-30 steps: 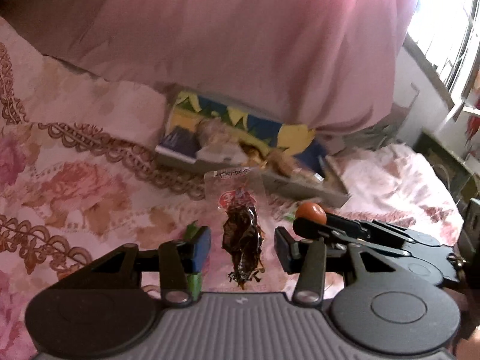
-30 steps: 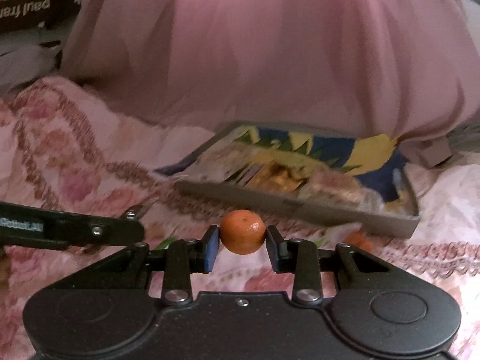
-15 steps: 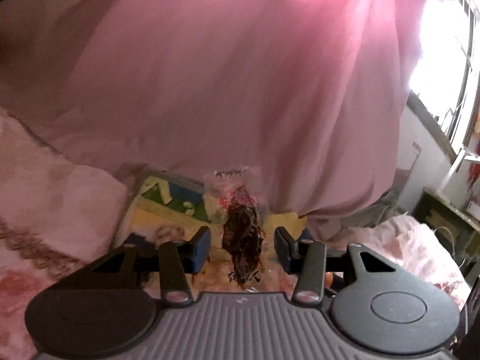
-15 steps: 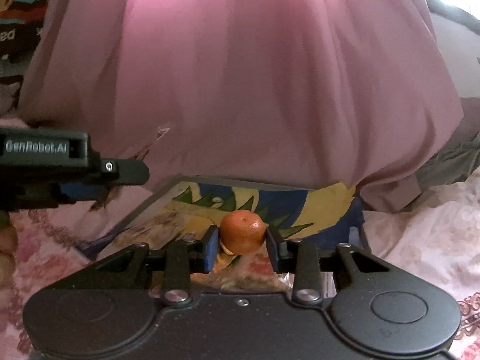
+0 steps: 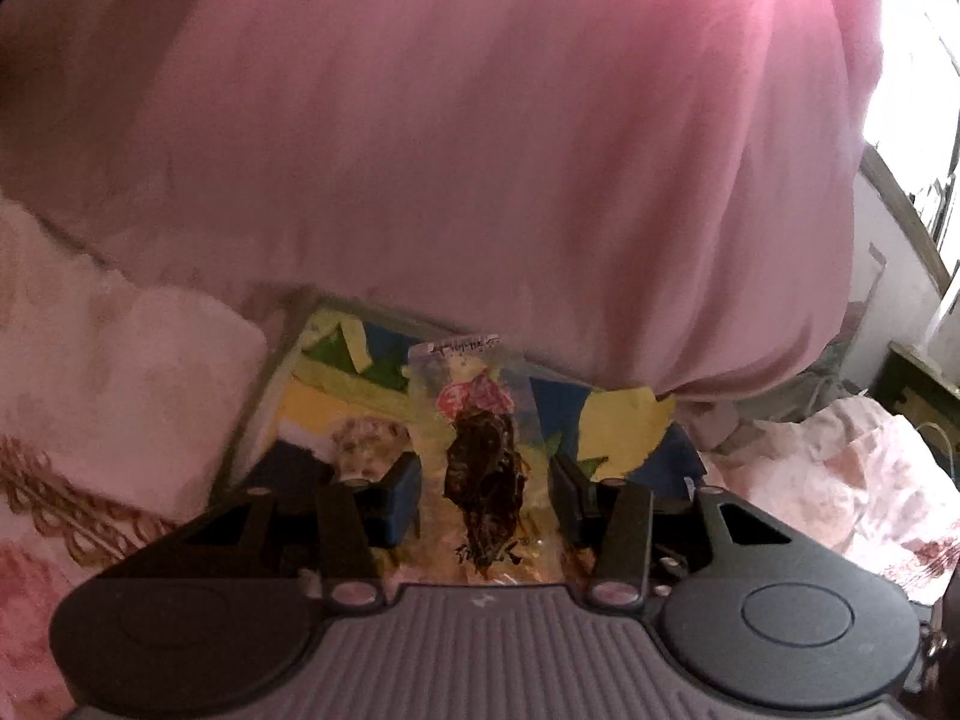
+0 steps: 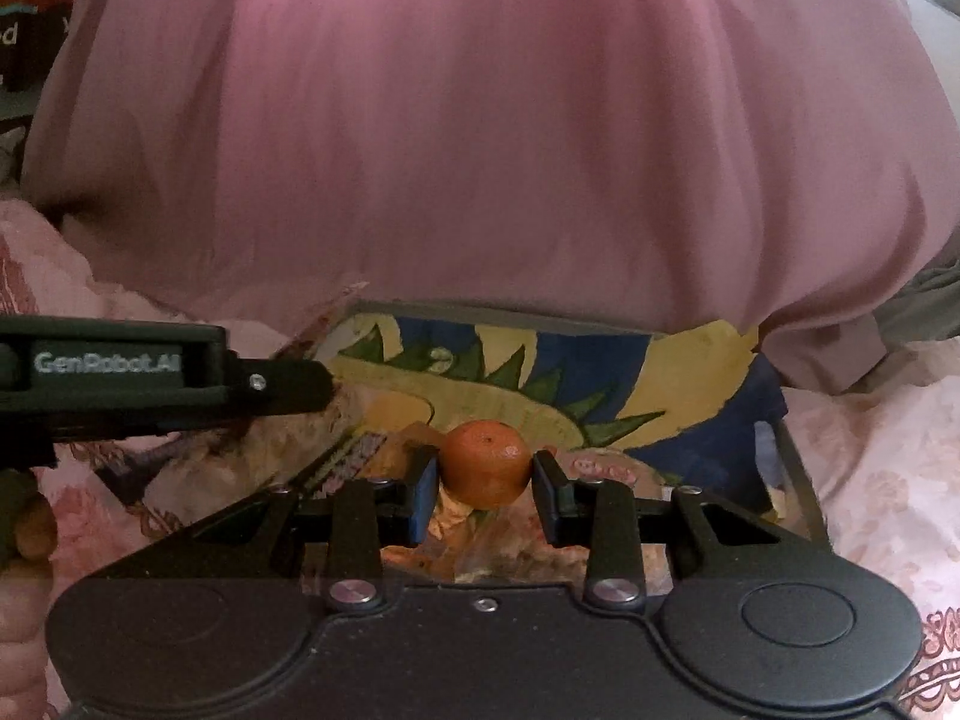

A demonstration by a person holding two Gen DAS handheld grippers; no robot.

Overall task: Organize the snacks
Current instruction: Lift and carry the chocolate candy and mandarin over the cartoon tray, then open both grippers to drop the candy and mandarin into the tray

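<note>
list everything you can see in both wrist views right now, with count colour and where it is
snack packet: one, clear with dark contents and red print, between the left jaws
mandarin: one, orange, clamped between the right jaws
tray: one, blue, yellow and green printed, low-walled, on the bed below both grippers, wrapped snacks inside
pink cloth: one, hanging behind the tray
bedspread: one, pink floral, under the tray
window: one, bright, upper right of left view
left hand-held gripper: one, black, blue pads
right hand-held gripper: one, black, blue pads
fingers: gripping the left tool

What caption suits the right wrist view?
Right gripper holds a tangerine over the snack tray.
</note>
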